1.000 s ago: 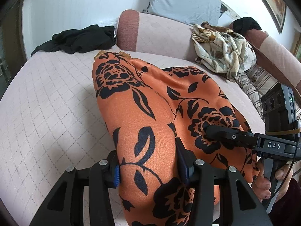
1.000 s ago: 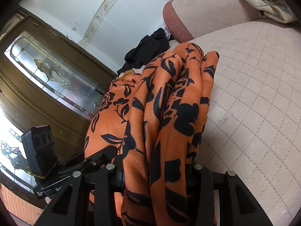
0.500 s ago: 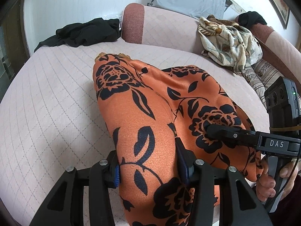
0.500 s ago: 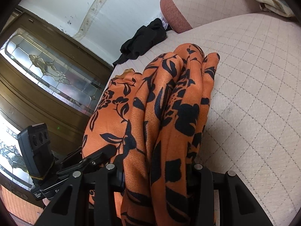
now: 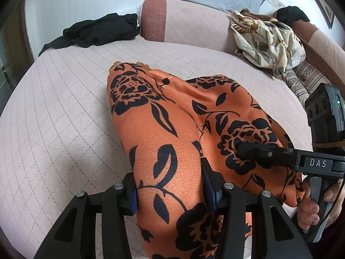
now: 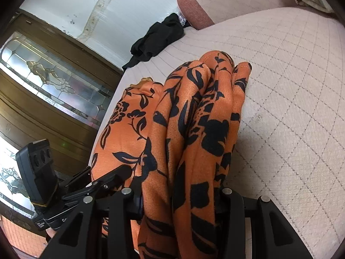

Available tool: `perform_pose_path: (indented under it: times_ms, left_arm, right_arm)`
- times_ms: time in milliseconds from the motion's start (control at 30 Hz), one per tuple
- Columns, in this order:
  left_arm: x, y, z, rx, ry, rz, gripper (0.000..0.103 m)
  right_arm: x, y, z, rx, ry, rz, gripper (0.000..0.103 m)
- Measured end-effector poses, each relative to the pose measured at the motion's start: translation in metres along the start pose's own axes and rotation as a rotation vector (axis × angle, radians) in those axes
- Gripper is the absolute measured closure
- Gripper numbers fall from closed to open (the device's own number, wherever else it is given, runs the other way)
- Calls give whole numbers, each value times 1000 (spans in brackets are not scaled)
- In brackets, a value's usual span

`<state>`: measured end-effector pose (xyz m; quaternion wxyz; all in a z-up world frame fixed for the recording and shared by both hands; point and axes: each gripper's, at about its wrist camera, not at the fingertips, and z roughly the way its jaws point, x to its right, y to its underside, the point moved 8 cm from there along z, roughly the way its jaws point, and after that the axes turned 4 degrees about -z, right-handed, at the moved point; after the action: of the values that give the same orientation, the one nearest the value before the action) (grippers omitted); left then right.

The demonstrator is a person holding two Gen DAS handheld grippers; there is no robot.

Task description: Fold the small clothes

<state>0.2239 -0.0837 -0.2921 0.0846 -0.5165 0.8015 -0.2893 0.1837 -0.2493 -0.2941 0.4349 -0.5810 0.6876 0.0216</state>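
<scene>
An orange garment [image 5: 172, 133] printed with black flowers lies bunched on a quilted pink sofa seat [image 5: 60, 116], its near end lifted off the seat by two hand-held tools. The left tool [image 5: 170, 190] is clamped on a thick roll of the cloth, its blue-edged pads pressing in from both sides. The right tool [image 6: 181, 196] grips a gathered bundle of folds that stands up between its fingers. In the left wrist view, the right tool reaches in from the right, its finger against a black flower, with a hand [image 5: 312, 202] on its handle. At the seat's far edge a black garment [image 5: 94, 32] lies crumpled beside the padded armrest [image 5: 154, 19]. A cream floral cloth [image 5: 267, 43] is heaped on the sofa's back at the right. A glazed wooden door [image 6: 49, 79] stands behind the seat.
</scene>
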Motion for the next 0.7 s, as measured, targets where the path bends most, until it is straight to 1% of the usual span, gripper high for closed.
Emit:
perform_pose_path:
  times_ms: [133,200,333,400,500,533,600,700]
  left_arm:
    - [-1,0,3,-11,-13,-2,53]
    - [-3,1,6,-23,-25,-2,52]
    - [-5,3,11,-39,-46,-1,47]
    - [-5,3,12,-42,-64,5,44]
    - [-7,4,12,-49,-92,12,38]
    - [-8,4,12,-50,-100,11,35]
    - [-11,4,9,-47,-116,9,33]
    - [-16,3,-1,-26,-134,10,32]
  right_arm:
    - [5,-2,8,-20,8,23,59]
    - [8,-4,12,-31,12,41,56]
    - [18,-5,19,-66,29,93,50]
    - [22,-7,23,-81,38,110,45]
    - [25,-8,27,-93,38,114,44]
    - [25,-9,26,-95,40,109,43]
    - [26,-13,23,-91,52,95,42]
    - [27,-19,11,-56,98,61,41]
